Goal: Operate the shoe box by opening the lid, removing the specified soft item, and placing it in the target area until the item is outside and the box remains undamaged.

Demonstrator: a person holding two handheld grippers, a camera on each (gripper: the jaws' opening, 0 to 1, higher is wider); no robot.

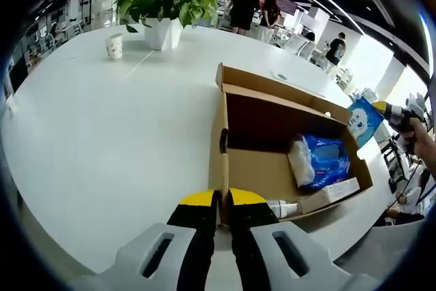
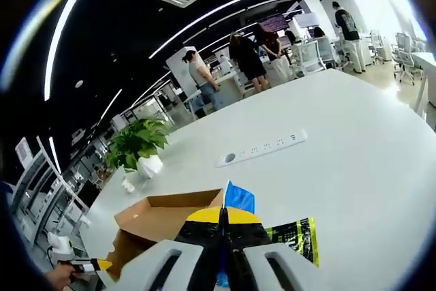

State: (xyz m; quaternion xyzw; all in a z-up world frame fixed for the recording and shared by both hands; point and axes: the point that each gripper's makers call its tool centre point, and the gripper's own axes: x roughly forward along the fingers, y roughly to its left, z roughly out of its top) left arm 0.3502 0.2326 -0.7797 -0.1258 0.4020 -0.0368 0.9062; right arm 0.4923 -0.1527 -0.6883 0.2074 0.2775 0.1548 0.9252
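Blue packet (image 2: 239,197) half behind hand-held gripper (image 2: 223,217)

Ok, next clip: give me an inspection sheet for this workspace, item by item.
Surface: white table, large and rounded.
Job's things: cardboard shoe box open; blue soft pack inside; another blue packet lifted above the table.
Clutter: potted plant, paper cup, yellow-black packet.
Grippers: left gripper closed on the box's near wall; right gripper closed on the blue packet.
Cables: none seen; power strip set in the table.
Surroundings: open office, people standing, chairs, ceiling light strips.
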